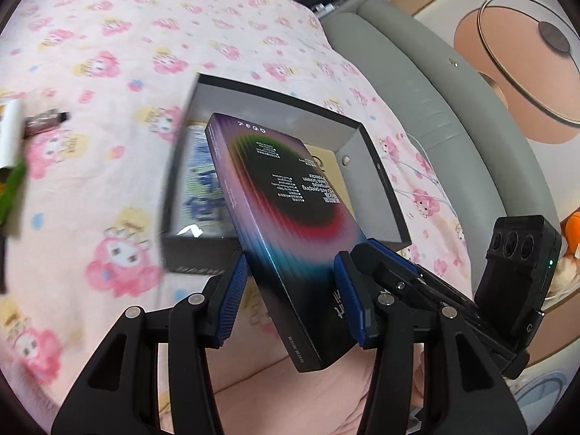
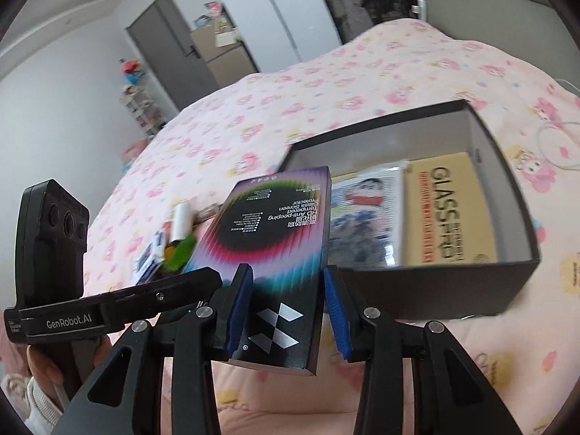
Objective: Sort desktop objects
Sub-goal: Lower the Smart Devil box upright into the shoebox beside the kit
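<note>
A flat screen protector box (image 1: pixel 279 214) with a rainbow ring on black is held tilted in the air over the near edge of the open black storage box (image 1: pixel 377 177). My left gripper (image 1: pixel 290 290) has it between its blue pads (image 1: pixel 232 297). My right gripper (image 2: pixel 286 304) also stands around the same box (image 2: pixel 275 250), its left pad (image 2: pixel 239 308) touching and its right pad a little apart. The storage box (image 2: pixel 507 282) holds a tan "GLASS" pack (image 2: pixel 446 214) and a cartoon-printed pack (image 2: pixel 362 210).
A pink cartoon-print bedsheet (image 1: pixel 108 54) covers the bed. Small items lie on it at the left: a white tube (image 1: pixel 11 134), a dark stick (image 1: pixel 47 121), a green item (image 2: pixel 179 253). A grey headboard (image 1: pixel 417 83) and a white cable (image 1: pixel 427 181) are at the right.
</note>
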Tool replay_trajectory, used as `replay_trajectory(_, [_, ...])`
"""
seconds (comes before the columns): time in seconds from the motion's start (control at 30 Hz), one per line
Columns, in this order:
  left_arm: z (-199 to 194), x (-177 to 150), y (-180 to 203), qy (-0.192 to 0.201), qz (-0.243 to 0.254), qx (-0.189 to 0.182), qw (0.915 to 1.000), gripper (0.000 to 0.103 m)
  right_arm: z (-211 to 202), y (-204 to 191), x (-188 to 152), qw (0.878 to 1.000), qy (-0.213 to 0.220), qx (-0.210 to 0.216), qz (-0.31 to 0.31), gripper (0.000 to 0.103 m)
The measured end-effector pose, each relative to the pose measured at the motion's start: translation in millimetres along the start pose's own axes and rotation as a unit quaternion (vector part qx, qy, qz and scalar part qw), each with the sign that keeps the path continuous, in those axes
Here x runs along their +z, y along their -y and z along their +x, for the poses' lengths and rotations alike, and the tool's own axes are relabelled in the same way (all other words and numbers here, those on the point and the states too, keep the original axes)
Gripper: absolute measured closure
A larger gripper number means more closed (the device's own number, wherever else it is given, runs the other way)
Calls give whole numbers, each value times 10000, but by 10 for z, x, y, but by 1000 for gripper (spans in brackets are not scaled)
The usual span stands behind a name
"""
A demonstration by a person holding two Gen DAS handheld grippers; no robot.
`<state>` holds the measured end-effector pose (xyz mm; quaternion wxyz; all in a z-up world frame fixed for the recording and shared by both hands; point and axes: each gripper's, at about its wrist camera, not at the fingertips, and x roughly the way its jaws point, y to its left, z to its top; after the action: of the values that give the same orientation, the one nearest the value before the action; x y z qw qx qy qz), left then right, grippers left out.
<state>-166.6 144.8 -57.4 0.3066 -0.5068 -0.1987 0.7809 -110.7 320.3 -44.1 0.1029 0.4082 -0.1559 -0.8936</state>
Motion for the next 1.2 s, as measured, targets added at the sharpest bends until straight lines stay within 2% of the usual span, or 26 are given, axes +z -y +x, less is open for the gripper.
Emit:
replay_trajectory(0.3, [748,530,250,-463,241,134,9985,52,133,515,332,9973,33,-554,484,67])
replay_trajectory(0.37, [907,604,231,-518,185,102,9984,52,180,600,348,9961,34,-682,568,67])
replay_trajectory(0.5, [1172,725,56,-718,-231,-60,9971,52,286,759,402,9945,-18,-765,713,67])
replay_trajectory(0.6, [1326,749,27,-829,-253,140,9961,52,411,811,438,9934,-214,-891,694,67])
replay_trajectory(0.73, [1453,726,13,-981,-309,243,9944,51,535,826,434,9895,-379,-1239,639,67])
replay_trajectory(0.83, [1472,704,-10,-1011,-264,329,9940,54,495,835,421,9894,-309,-1246,676,67])
replay_trajectory(0.97, [1304,725,-93,-660,-344,323,9967,55,389,825,407,9916,-127,-1117,637,67])
replay_trajectory(1.0, [1253,734,-117,-549,-360,398,9970,57,378,823,401,9924,-128,-1057,625,67])
replay_trajectory(1.07, [1220,742,-145,-471,-310,785,9953,62,384,821,385,9938,-207,-893,634,67])
replay_trajectory(1.13, [1260,724,-159,-534,-181,1371,9890,67,444,770,387,9953,-302,-709,588,67])
replay_trajectory(1.2, [1327,693,-164,-678,-88,1566,9853,67,503,710,385,9963,-366,-570,524,67])
